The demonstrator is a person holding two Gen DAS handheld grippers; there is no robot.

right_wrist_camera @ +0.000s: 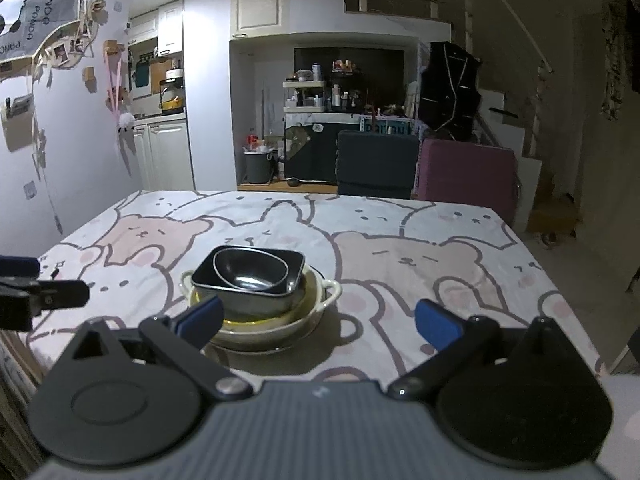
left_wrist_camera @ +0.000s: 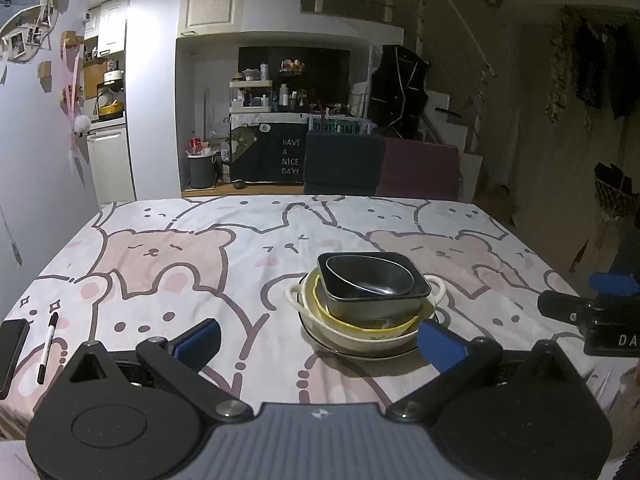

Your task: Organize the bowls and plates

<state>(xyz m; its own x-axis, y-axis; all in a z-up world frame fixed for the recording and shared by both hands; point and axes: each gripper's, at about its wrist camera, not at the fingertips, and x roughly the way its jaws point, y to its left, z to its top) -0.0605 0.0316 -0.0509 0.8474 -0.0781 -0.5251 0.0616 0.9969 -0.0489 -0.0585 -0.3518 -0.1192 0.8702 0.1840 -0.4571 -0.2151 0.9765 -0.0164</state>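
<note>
Nested stack (left_wrist_camera: 370, 304) of dark bowls in a yellow bowl, cream handled dish and plate sits just ahead of left gripper (left_wrist_camera: 320, 344), ahead-left of right gripper (right_wrist_camera: 318, 322). Both spread wide, holding nothing. Bear-print tablecloth (left_wrist_camera: 168, 256); pen (left_wrist_camera: 48, 348) far left. Dim kitchen behind.

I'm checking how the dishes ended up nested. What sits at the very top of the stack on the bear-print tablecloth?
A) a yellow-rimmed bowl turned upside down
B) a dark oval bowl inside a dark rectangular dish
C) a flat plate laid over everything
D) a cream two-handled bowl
B: the dark oval bowl rests inside the dark rectangular dish, which sits in the yellow-rimmed bowl and cream two-handled bowl, all on a plate.
</note>
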